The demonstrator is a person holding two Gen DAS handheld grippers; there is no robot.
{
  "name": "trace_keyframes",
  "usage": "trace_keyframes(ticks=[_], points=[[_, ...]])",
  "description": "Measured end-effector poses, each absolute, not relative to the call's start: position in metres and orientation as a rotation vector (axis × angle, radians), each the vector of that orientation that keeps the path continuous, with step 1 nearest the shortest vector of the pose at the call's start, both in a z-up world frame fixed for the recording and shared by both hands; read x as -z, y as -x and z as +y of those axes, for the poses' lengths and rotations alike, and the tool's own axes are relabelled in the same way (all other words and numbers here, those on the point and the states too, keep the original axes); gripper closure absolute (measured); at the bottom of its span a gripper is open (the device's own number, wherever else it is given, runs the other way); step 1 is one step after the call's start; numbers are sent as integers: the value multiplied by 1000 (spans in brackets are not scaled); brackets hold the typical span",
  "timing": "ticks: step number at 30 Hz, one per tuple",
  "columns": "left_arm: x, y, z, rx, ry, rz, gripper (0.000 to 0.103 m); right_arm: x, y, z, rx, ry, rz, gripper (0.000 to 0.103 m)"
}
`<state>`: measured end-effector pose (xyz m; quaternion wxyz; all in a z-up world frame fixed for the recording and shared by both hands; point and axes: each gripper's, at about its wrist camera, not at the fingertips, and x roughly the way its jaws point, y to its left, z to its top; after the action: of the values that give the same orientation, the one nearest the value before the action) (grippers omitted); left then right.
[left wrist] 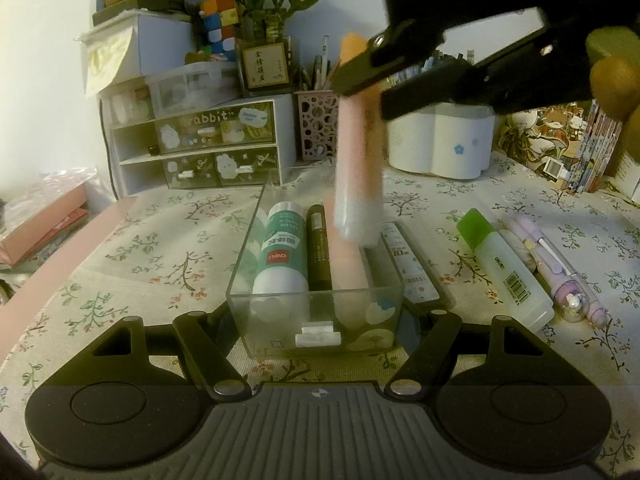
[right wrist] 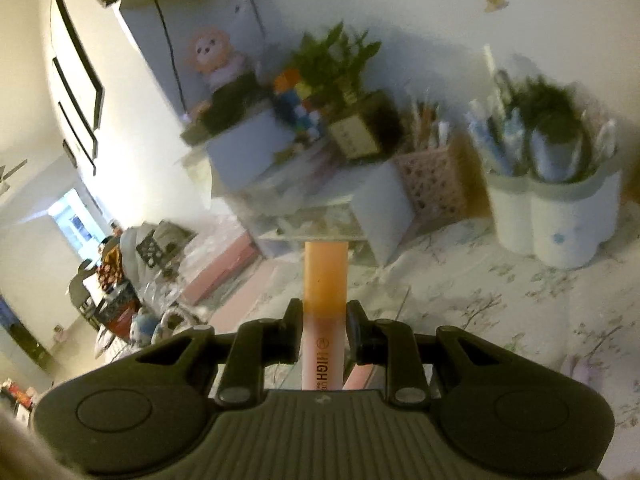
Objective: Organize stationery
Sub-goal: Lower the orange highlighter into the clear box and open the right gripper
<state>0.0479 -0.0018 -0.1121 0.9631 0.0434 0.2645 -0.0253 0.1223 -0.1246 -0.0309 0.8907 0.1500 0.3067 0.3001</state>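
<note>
A clear plastic drawer box (left wrist: 256, 240) sits on the floral tablecloth, held between my left gripper's (left wrist: 320, 312) fingers at its near end. Inside lie a white-and-green glue stick (left wrist: 280, 256), a dark marker (left wrist: 318, 252) and a pink highlighter (left wrist: 346, 268). My right gripper (right wrist: 323, 320) is shut on a pink-and-orange highlighter (right wrist: 323, 280); in the left wrist view it hangs nearly upright (left wrist: 358, 168) above the box, white end down. A white label strip (left wrist: 408, 264) lies right of the box.
A green-capped glue bottle (left wrist: 504, 264) and a purple pen (left wrist: 560, 272) lie on the cloth at the right. Behind stand a rabbit drawer unit (left wrist: 208, 140), a pink lattice pen cup (left wrist: 316, 124), a white pen holder (left wrist: 440, 140), a plant (left wrist: 268, 12) and books (left wrist: 580, 148).
</note>
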Motion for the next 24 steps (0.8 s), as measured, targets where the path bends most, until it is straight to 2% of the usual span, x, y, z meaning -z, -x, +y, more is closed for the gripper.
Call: trace_keyframes(ticks=[12,24], points=[[112,-48,-2,51,-87,536,30,66,-147,-112,-694,-446,777,76],[112,-48,-2,52,-88,536,30,76,-150,-111,-681,-463,806,74]])
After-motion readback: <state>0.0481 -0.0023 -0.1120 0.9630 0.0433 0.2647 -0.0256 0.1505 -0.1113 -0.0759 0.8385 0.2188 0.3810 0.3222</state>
